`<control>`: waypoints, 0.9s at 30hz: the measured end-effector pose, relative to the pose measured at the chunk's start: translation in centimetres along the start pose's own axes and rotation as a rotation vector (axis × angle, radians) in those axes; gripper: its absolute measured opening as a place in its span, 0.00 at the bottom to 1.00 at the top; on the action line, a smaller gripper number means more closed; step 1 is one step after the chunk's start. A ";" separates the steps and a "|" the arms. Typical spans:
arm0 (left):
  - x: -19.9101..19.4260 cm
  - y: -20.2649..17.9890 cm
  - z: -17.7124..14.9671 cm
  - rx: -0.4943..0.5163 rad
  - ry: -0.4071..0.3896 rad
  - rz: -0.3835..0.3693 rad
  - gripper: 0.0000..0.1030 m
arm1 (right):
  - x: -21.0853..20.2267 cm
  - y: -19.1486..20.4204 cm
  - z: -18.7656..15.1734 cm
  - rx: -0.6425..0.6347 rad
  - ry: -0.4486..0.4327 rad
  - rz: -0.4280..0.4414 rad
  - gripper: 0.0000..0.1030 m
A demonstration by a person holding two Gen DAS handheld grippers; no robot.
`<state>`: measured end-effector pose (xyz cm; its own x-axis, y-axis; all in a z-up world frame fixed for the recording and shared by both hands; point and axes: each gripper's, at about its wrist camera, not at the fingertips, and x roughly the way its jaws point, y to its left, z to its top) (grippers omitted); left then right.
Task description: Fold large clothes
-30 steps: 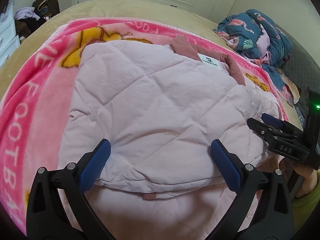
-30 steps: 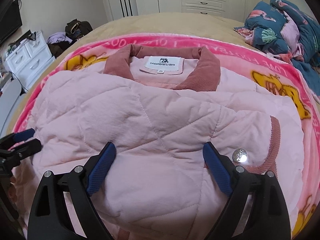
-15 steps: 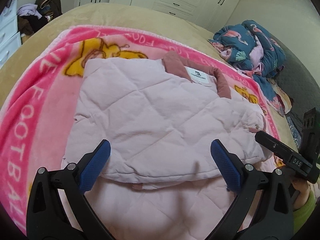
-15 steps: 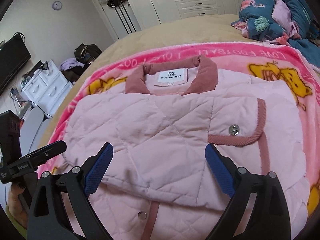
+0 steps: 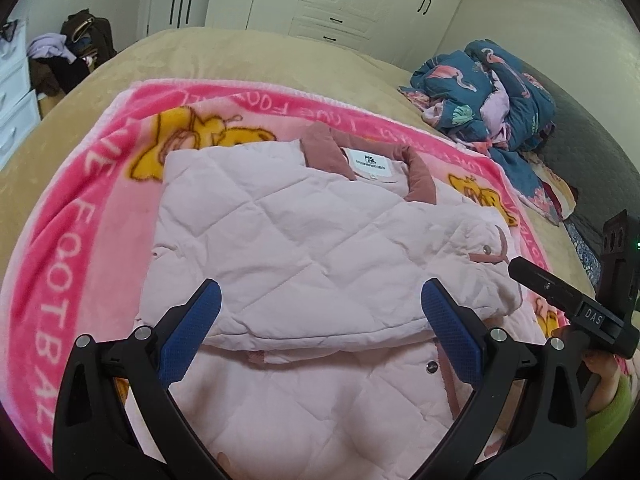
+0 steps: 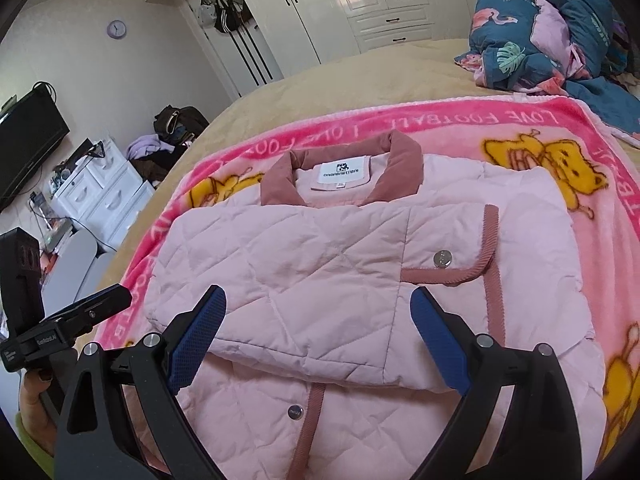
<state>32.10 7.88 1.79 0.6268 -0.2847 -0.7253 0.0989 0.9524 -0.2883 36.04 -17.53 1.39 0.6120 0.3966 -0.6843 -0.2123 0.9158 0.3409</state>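
A pale pink quilted jacket (image 5: pixel 304 248) with a dusty-rose collar (image 5: pixel 418 178) lies on a pink blanket. Its bottom half is folded up over the chest, and the fold edge runs across just beyond my fingers. The jacket also shows in the right wrist view (image 6: pixel 320 272), with a snap pocket (image 6: pixel 442 258) on top. My left gripper (image 5: pixel 320 320) is open and empty, held above the near part of the jacket. My right gripper (image 6: pixel 318 322) is open and empty too, over the same fold edge. Each gripper shows at the edge of the other's view.
The pink "LOVE FOOTBALL" blanket (image 5: pixel 68 248) covers a tan bed (image 5: pixel 240 56). A heap of blue flamingo bedding (image 5: pixel 492 96) lies at the far right. White drawers (image 6: pixel 100 196) and a pile of clothes (image 6: pixel 160 140) stand left of the bed.
Both grippers have pulled back and risen from the jacket. The folded-up half, puffed up a second ago, now lies settled and flat on the chest.
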 end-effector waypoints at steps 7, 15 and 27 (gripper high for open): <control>-2.0 -0.9 0.2 0.015 -0.032 -0.007 0.91 | -2.0 0.5 0.1 -0.005 -0.031 0.018 0.90; -5.2 -2.2 0.6 0.039 -0.094 -0.020 0.91 | -4.9 1.4 -0.1 -0.020 -0.072 0.037 0.90; -9.6 -2.1 0.7 0.029 -0.164 -0.028 0.91 | -8.6 2.7 -0.3 -0.034 -0.119 0.064 0.90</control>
<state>26.41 8.65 9.78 0.7411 -0.2916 -0.6048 0.1388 0.9478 -0.2870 29.96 -18.41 7.98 0.6818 0.4458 -0.5800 -0.2785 0.8913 0.3577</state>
